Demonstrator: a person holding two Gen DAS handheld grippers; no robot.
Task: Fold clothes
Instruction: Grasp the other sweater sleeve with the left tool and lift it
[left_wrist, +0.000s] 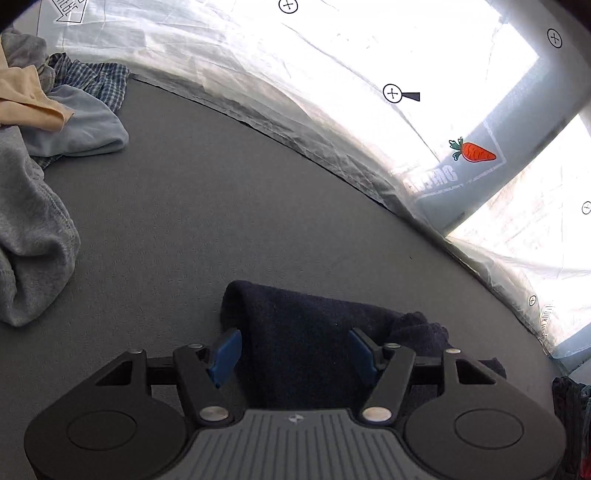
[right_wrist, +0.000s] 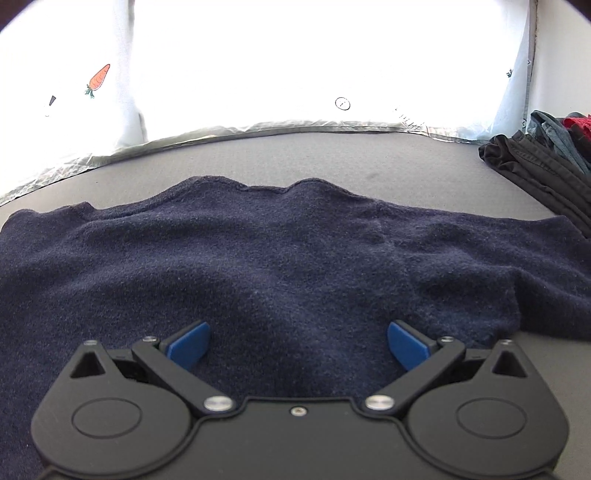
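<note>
A dark navy fleece garment (right_wrist: 280, 258) lies spread on the grey table (right_wrist: 369, 166). My right gripper (right_wrist: 298, 345) is open above its near part, with the blue pads (right_wrist: 188, 343) wide apart and nothing between them. In the left wrist view a folded end of the navy garment (left_wrist: 299, 332) lies between the pads of my left gripper (left_wrist: 295, 354), which is open and not closed on the cloth.
A heap of unfolded clothes sits at the left: grey sweatshirt (left_wrist: 33, 236), light blue item (left_wrist: 85, 125), tan cloth (left_wrist: 26, 99), plaid shirt (left_wrist: 99, 77). A stack of dark folded clothes (right_wrist: 543, 173) sits at the right. A white plastic sheet (left_wrist: 332, 74) borders the far table edge.
</note>
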